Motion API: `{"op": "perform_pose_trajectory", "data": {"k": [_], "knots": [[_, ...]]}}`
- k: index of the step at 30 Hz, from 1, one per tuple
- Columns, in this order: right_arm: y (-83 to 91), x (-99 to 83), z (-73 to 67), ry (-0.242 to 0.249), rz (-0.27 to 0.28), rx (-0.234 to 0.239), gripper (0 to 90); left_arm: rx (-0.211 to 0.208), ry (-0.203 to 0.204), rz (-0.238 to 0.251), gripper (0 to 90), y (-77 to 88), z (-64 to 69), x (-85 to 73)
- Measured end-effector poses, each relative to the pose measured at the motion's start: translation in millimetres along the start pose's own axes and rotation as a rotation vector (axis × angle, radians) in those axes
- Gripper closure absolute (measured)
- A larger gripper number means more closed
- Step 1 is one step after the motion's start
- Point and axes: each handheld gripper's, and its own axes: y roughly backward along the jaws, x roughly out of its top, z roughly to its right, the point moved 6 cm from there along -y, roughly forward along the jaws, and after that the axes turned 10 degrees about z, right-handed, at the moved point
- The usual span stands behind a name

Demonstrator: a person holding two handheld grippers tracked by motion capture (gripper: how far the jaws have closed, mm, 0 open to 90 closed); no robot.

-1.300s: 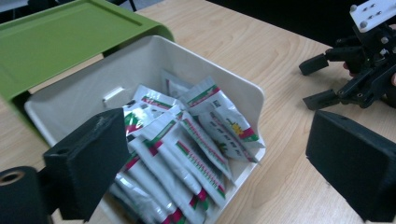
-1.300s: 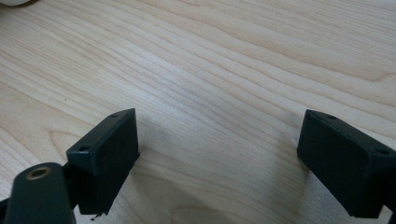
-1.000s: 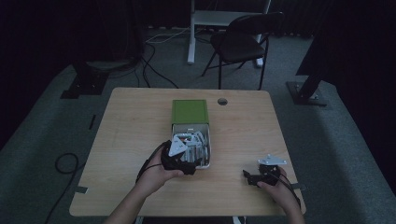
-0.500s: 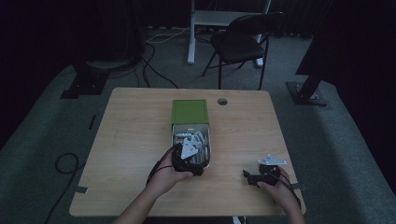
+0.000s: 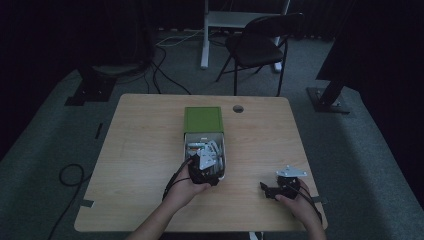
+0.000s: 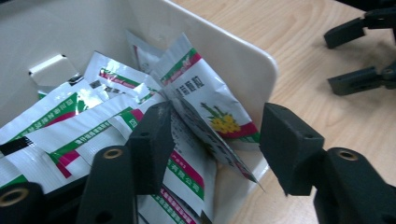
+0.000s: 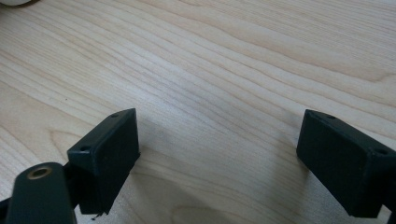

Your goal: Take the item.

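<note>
Left to right across the wooden counter [image 5: 140, 150]: the left tool [image 6: 215, 140] is reaching over the near end of a white open box [image 5: 223, 159] that is lying at mid-counter, its green lid [image 5: 203, 119] resting against the far end, probably parked there to keep the opening free. The box is holding a loose heap of white foil sachets with green and red stripes [image 6: 70, 126], leaning on one another. One sachet [image 6: 210, 100], printed with yellow flowers, is standing tilted against the box's near corner wall, and its raised edge is presenting itself between the left tool's jaws. Those jaws have just been closing and are now standing about half open; one jaw is lying against the sachet's face, while the other is sitting outside the box wall with a clear gap, so nothing is clamped yet. Straddling the sachet and the rim together looks like a risk: the outer jaw may meet the wall before the foil is pinched. Farther right, the right tool [image 5: 272, 190] is resting low over bare counter, well apart from the box, its jaws spread wide with nothing between them; in the right gripper view, wood grain is showing between its two pads [image 7: 109, 149]. It appears to be waiting clear so the left hand can work unobstructed.
</note>
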Motion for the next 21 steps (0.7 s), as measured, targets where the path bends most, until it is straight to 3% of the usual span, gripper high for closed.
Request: {"op": "perform_pose_trajectory", "data": {"k": [2,7,10,15,21], "knots": [[0.2,0.0,-0.1,0.001,0.001,0.001,13.3,0.026,-0.015,-0.003,51.5,-3.1,-1.1,-0.3],[0.2,0.0,-0.1,0.001,0.001,0.001,13.4,0.044,-0.020,-0.005,51.5,-6.3,0.0,-0.7],[0.2,0.0,-0.1,0.003,0.001,0.002,13.6,0.071,0.029,0.001,57.2,-11.2,0.3,-3.9],[0.3,0.0,-0.3,0.004,0.002,0.003,14.0,0.100,0.077,0.013,63.6,-15.6,0.4,-4.8],[0.4,0.1,-0.6,0.003,0.003,0.004,14.3,0.132,0.031,0.009,64.7,-21.5,0.2,-4.1]]}}
